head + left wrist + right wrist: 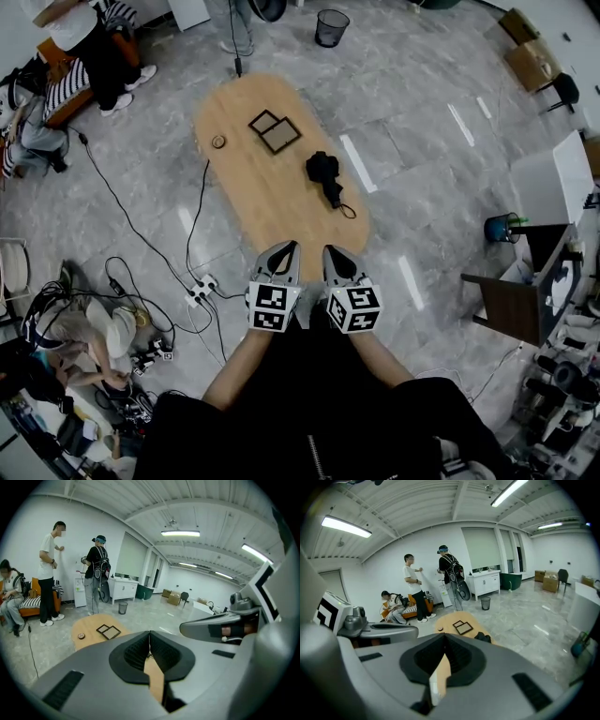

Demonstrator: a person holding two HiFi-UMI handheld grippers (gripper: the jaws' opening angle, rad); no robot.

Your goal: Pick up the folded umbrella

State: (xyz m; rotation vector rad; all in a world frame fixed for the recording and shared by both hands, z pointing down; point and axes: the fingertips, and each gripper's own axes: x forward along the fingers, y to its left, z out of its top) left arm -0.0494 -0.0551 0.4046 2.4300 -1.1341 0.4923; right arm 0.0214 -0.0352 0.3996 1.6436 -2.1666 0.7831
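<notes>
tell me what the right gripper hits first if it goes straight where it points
The right gripper likely meets the bare near end of the table, short of the folded umbrella; depth is unclear.

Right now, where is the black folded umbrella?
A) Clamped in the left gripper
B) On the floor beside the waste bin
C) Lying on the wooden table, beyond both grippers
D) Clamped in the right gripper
C: the folded umbrella lies on the wooden table, farther along it than the left gripper and the right gripper, whose jaws are both closed on nothing.
</notes>
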